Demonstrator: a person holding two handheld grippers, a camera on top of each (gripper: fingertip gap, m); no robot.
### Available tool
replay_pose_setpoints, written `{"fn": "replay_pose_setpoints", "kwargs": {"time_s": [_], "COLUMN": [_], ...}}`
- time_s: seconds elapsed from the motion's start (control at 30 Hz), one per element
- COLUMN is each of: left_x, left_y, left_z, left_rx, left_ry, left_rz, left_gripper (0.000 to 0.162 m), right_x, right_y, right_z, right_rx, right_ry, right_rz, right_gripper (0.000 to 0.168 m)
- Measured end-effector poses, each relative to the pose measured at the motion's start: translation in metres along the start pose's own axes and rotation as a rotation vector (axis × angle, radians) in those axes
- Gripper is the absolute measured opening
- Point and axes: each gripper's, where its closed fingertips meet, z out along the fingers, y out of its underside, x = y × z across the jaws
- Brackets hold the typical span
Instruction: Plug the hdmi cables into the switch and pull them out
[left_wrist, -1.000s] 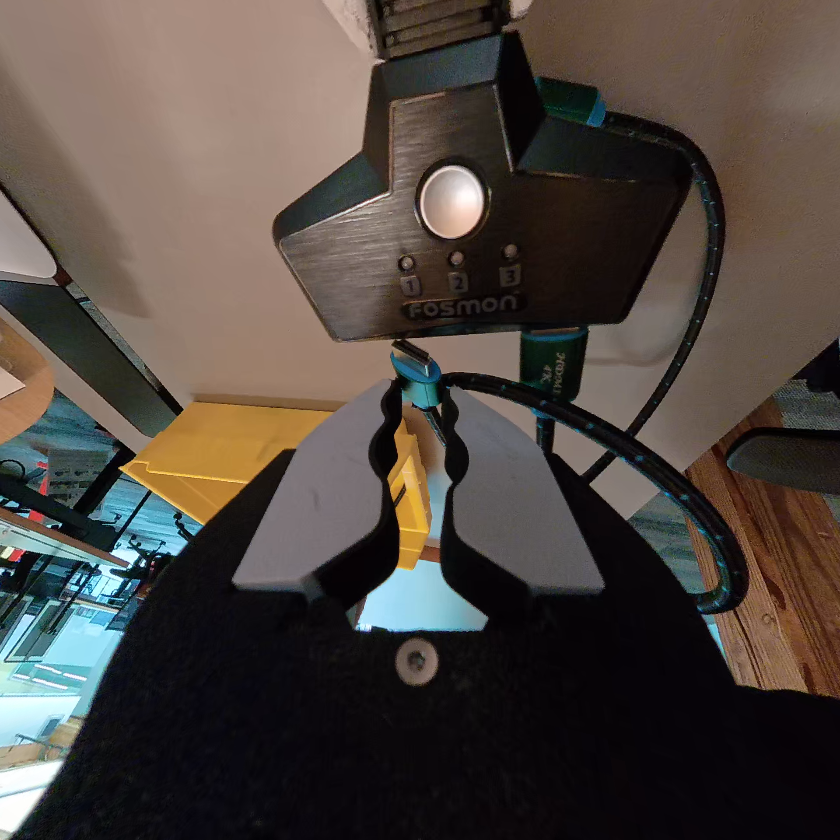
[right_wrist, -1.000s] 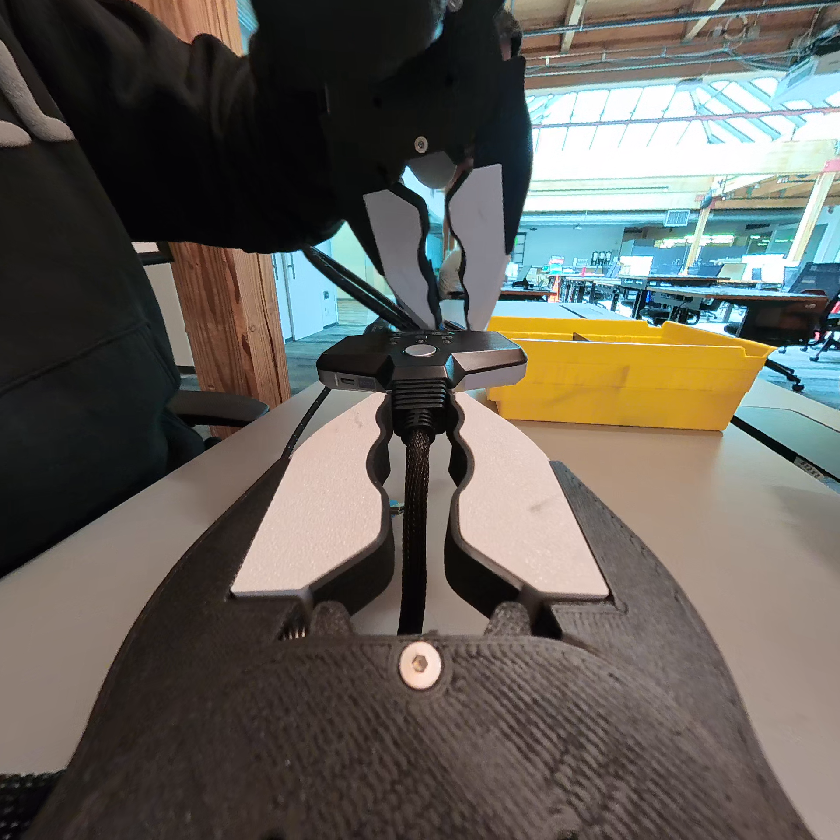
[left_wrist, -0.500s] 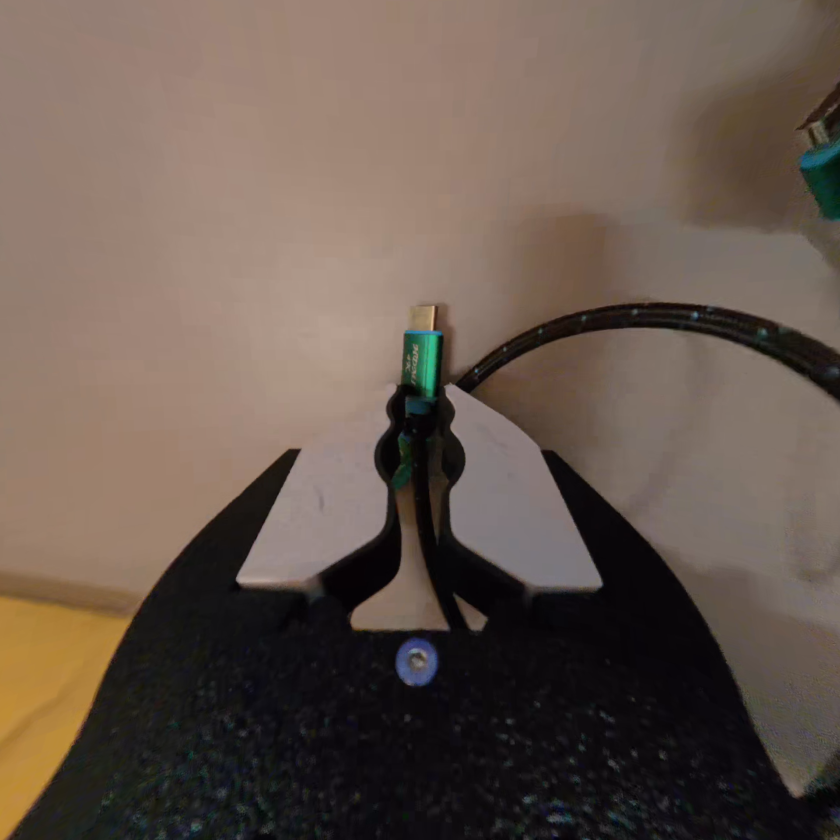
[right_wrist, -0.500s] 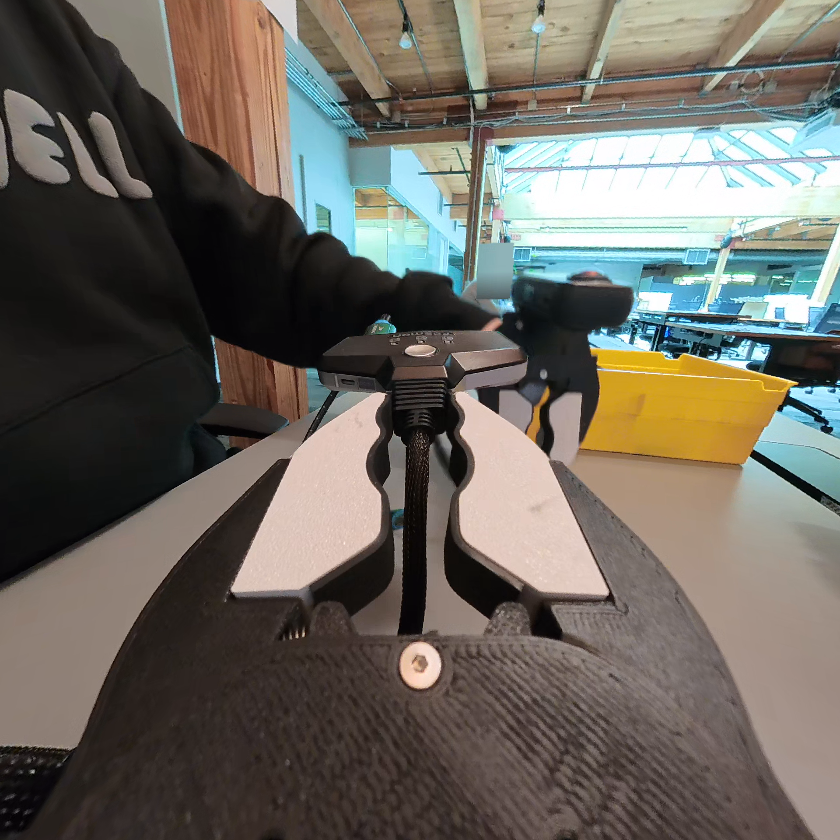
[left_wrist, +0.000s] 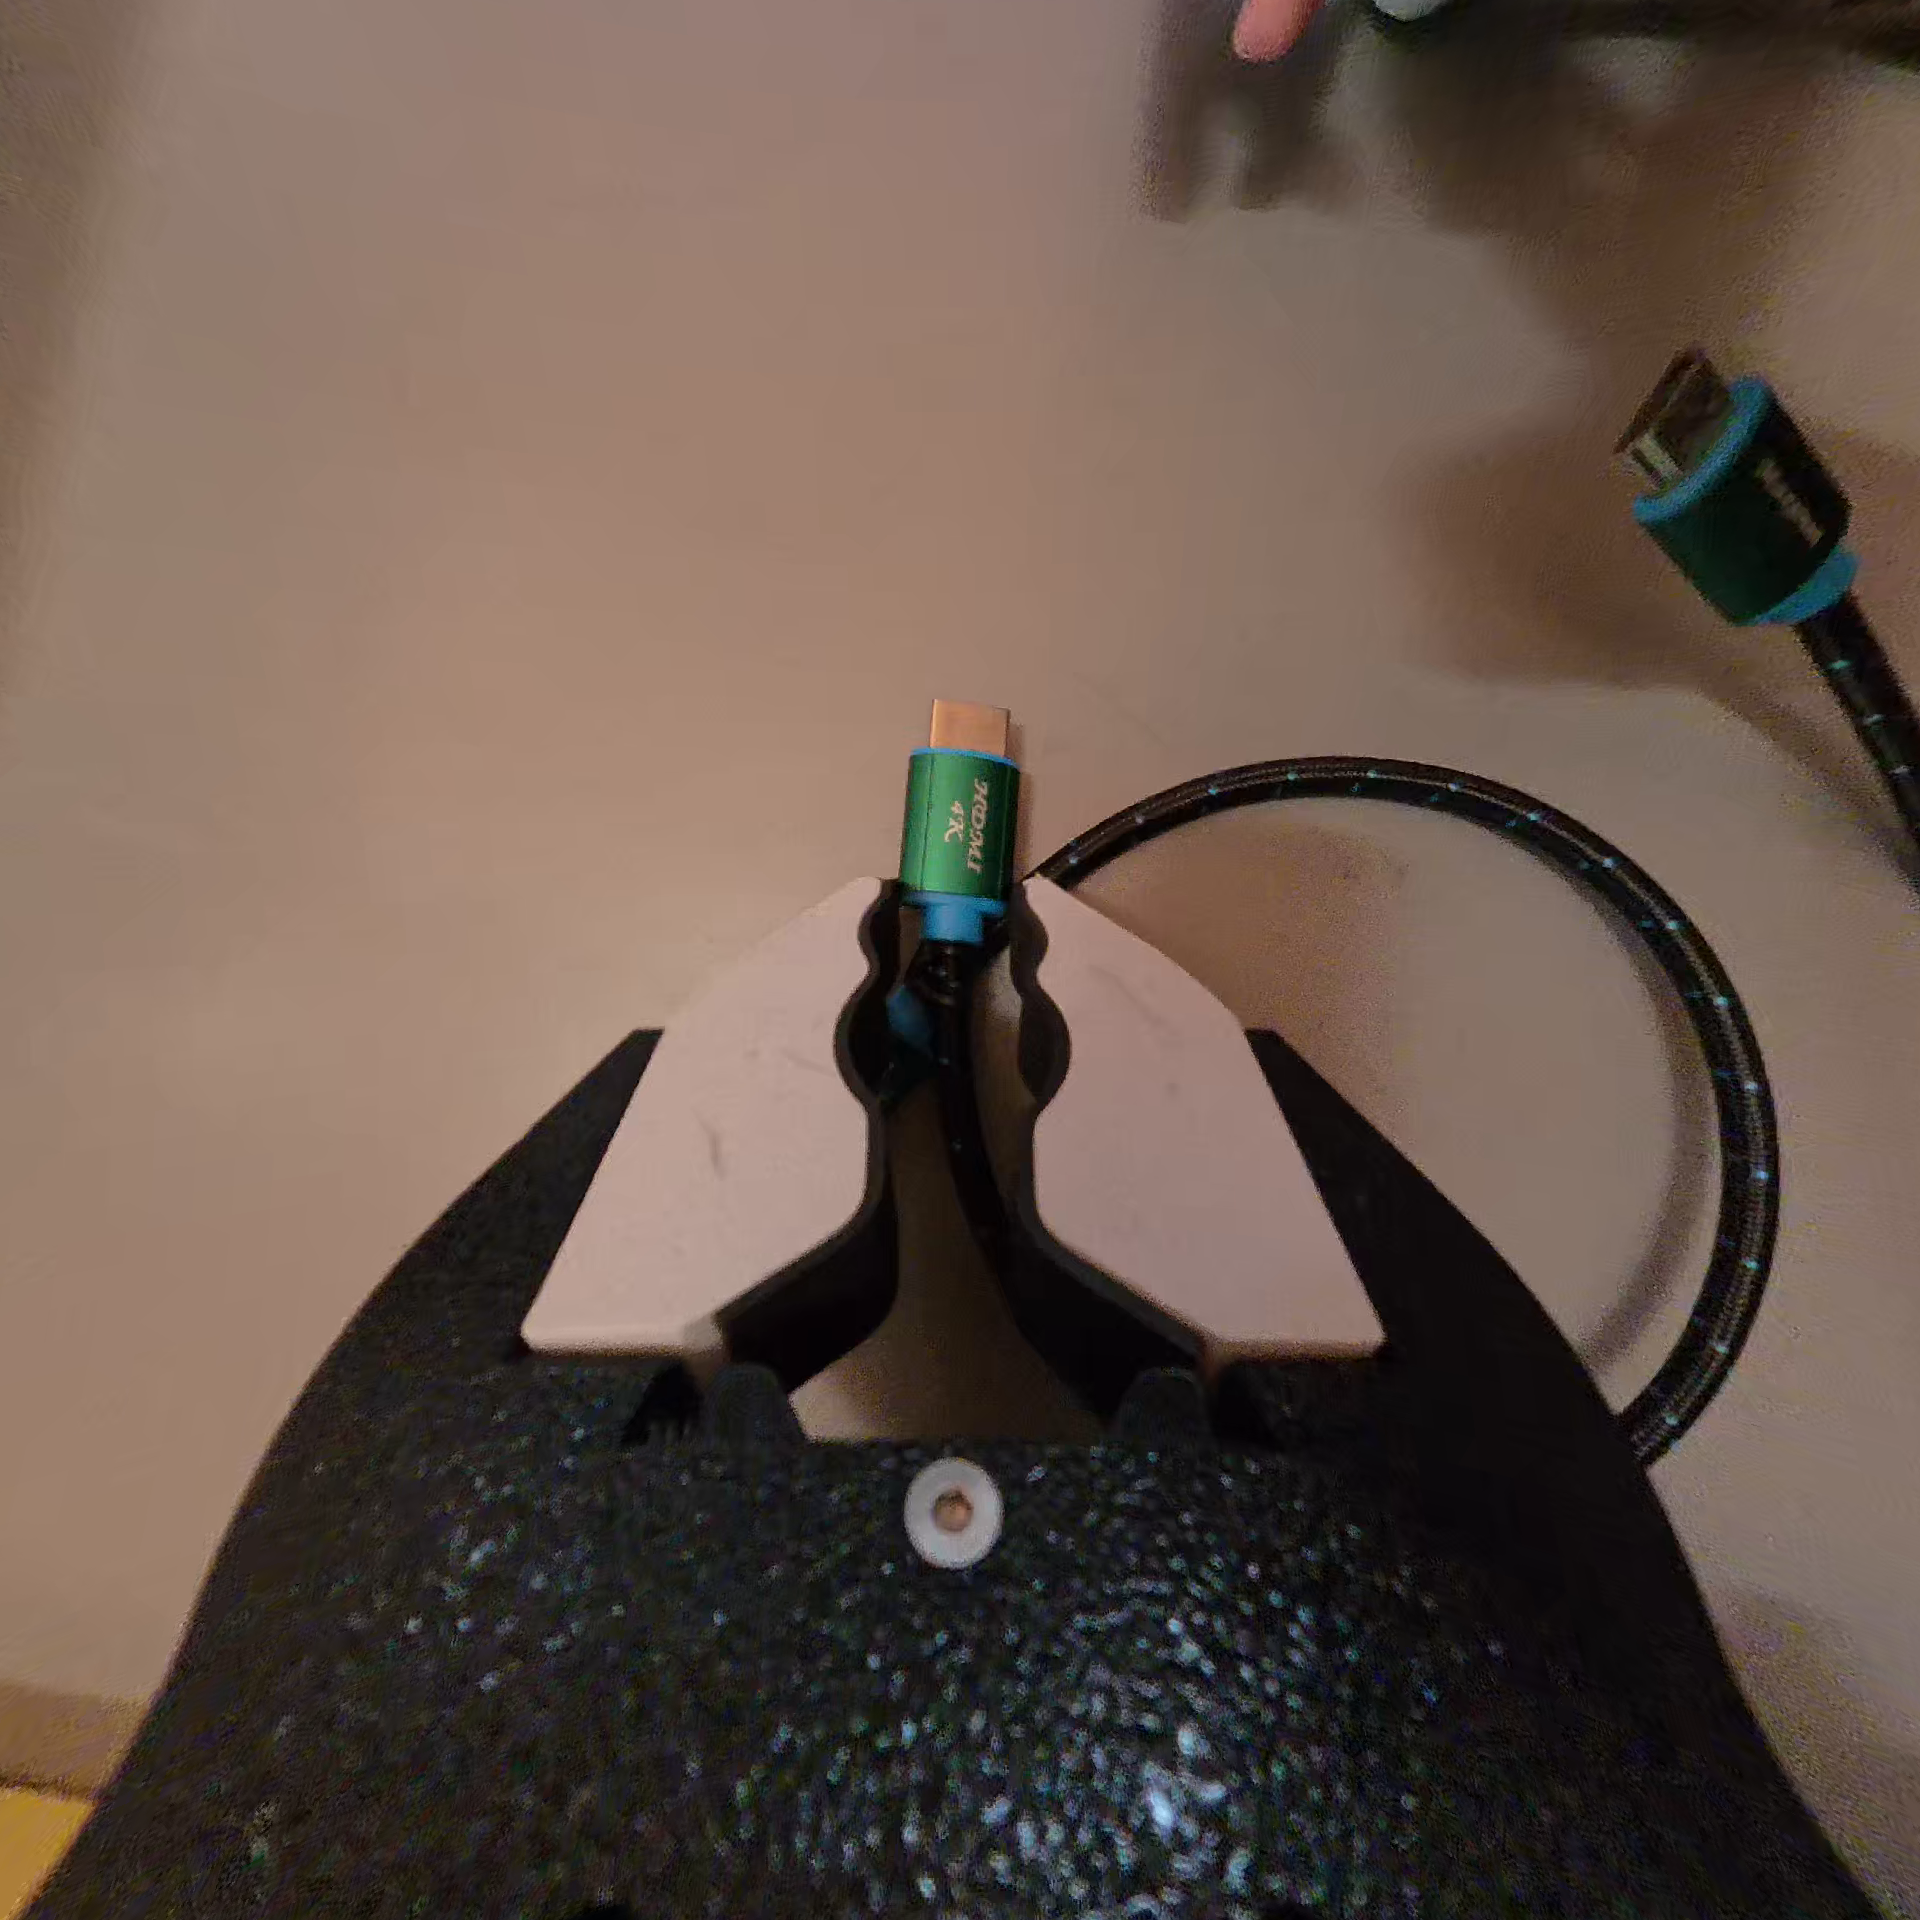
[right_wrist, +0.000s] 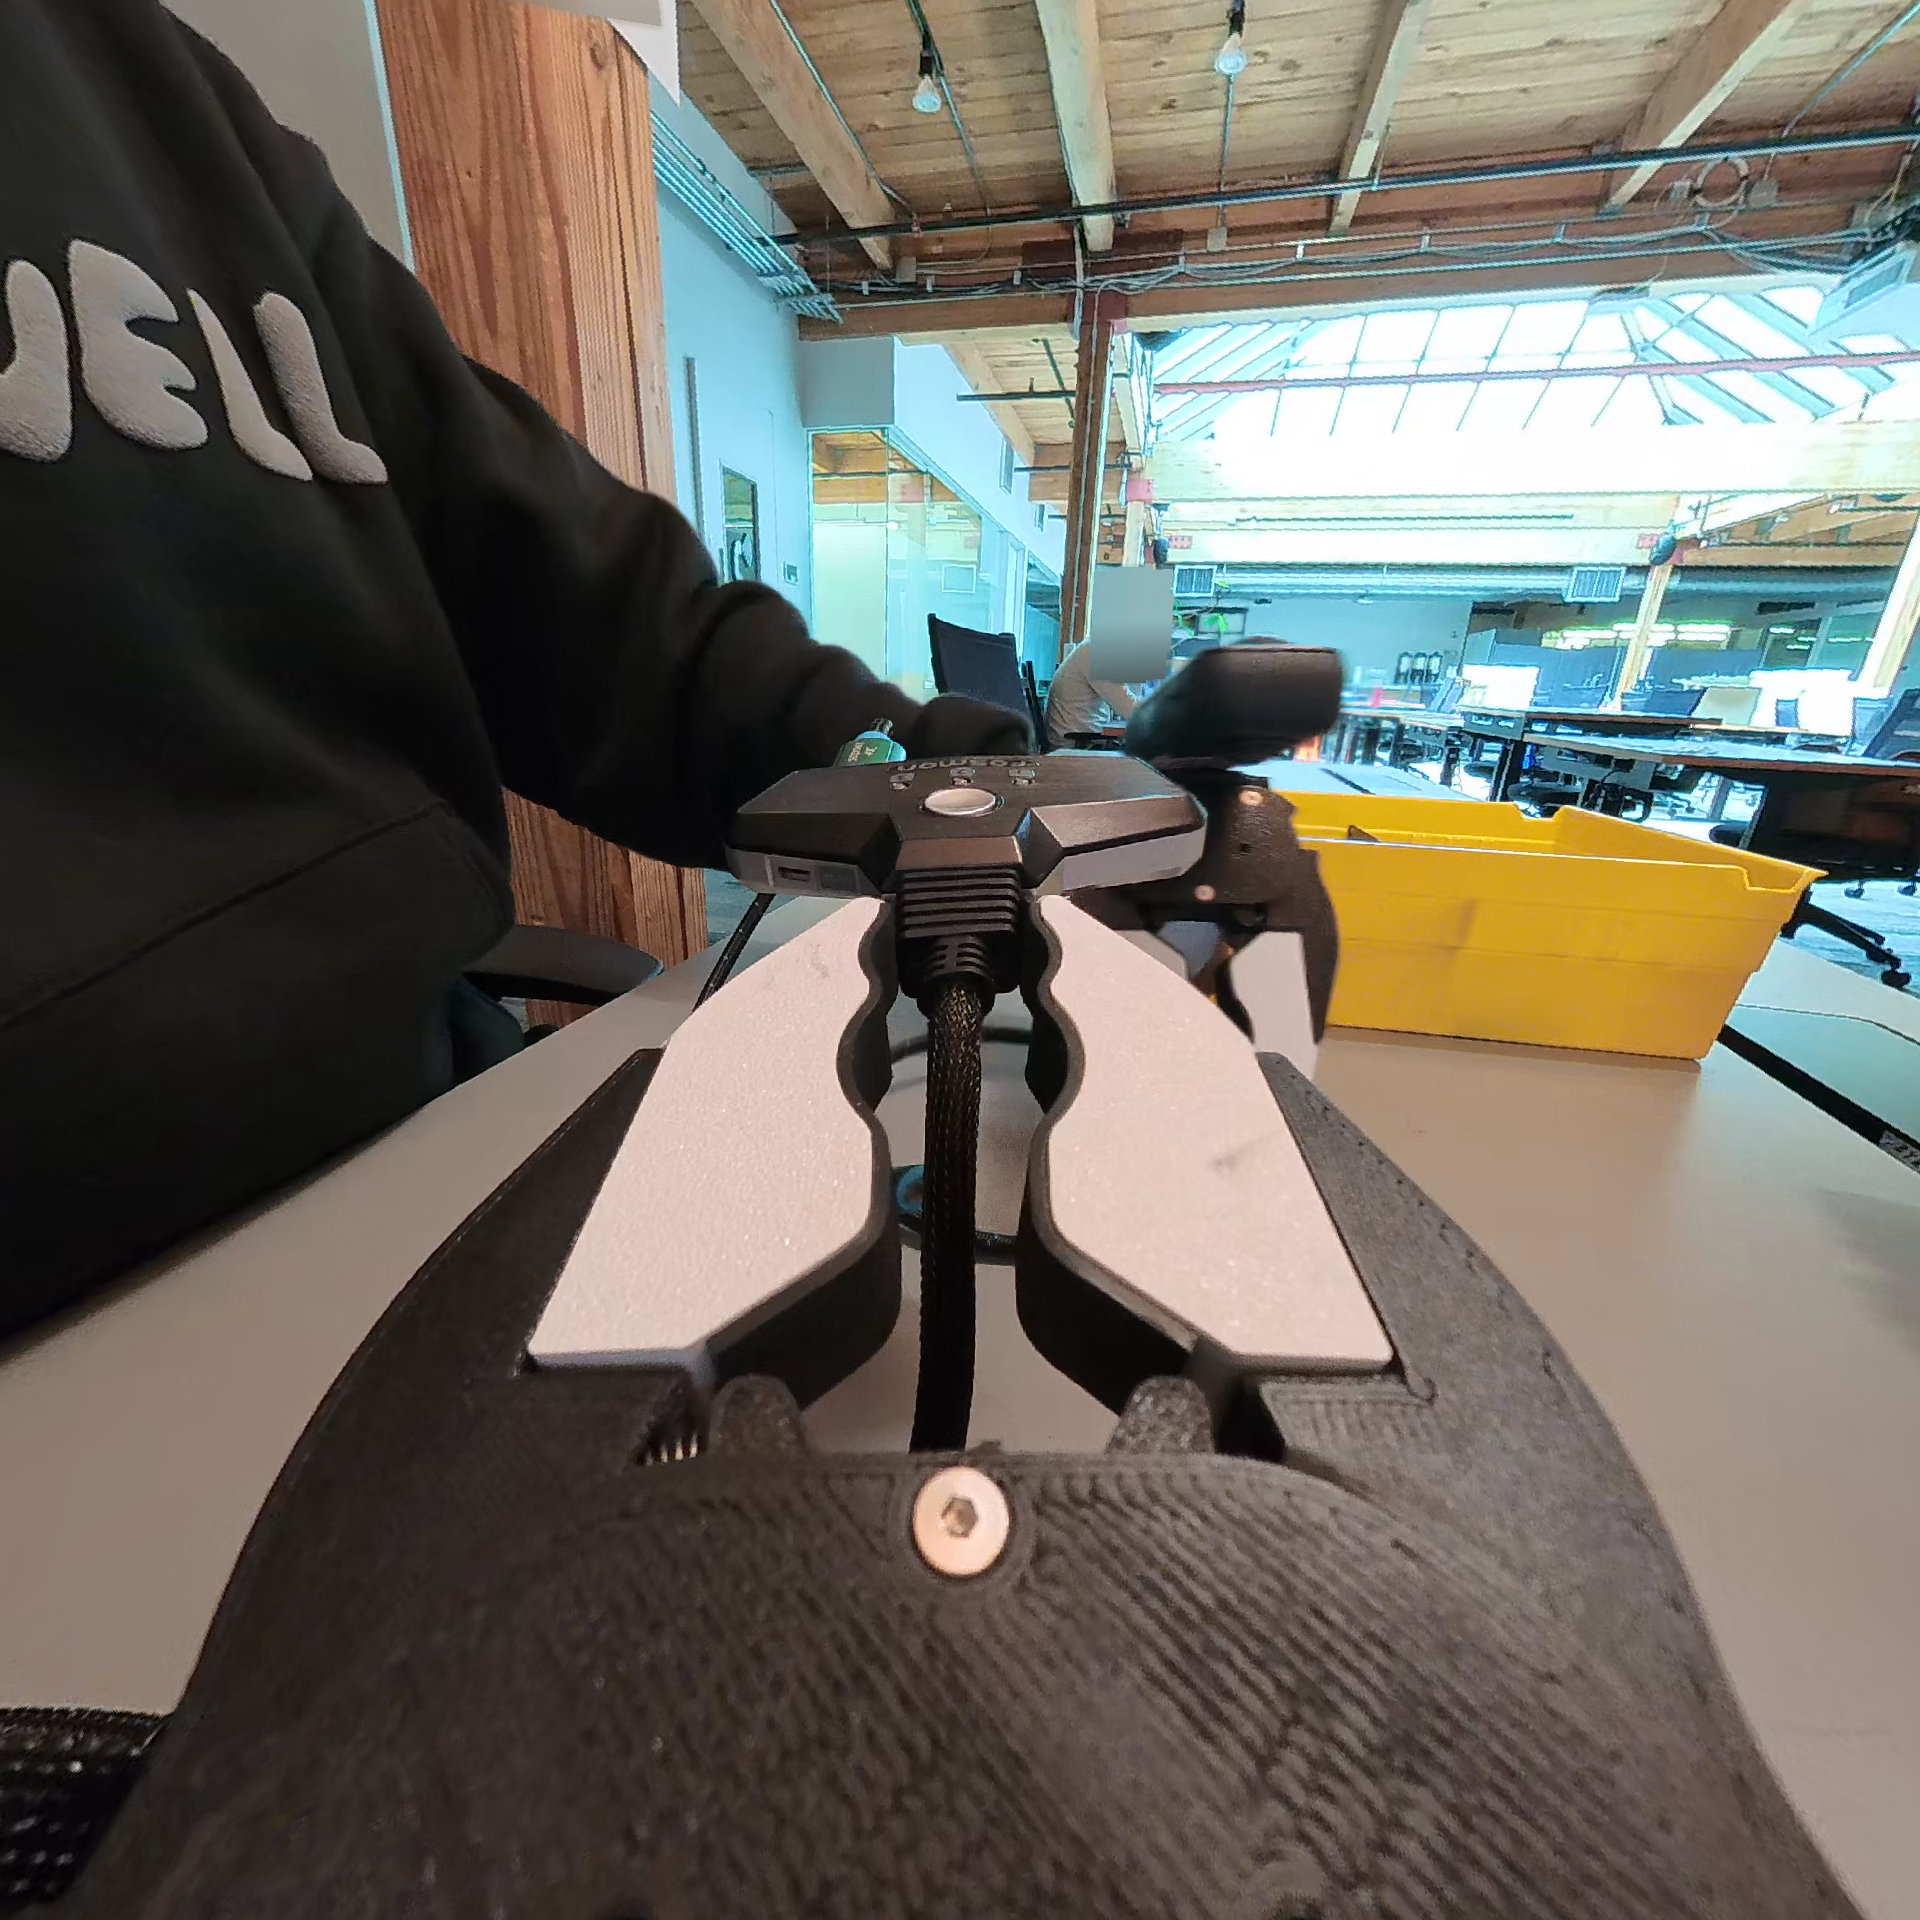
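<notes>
Green plug (left_wrist: 958, 837) (unplugged) in L gripper (left_wrist: 954, 896) | R gripper (right_wrist: 958, 914) clamps switch (right_wrist: 966, 826)

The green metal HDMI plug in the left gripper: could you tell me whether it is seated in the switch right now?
No, the green metal HDMI plug juts free from the left gripper, its gold tip bare above the beige table.

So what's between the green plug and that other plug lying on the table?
In the left wrist view, only bare table lies between the green plug and the other plug.
</notes>
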Motion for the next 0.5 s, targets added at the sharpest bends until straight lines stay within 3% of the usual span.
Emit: {"fn": "replay_pose_setpoints", "kwargs": {"time_s": [0.27,0.5], "left_x": [-0.0006,-0.0061], "left_y": [0.0003,0.0046], "left_z": [-0.0024,-0.0089], "left_rx": [0.121,-0.027], "left_ry": [-0.202,-0.244], "left_rz": [0.037,0.023], "left_gripper": [0.019,0.019], "right_x": [0.0005,0.0010], "right_y": [0.0001,-0.0032], "right_z": [-0.0001,-0.0029], "right_rx": [-0.001,0.026], "right_ry": [0.000,0.003], "right_rz": [0.004,0.006], "right_gripper": [0.022,0.022]}}
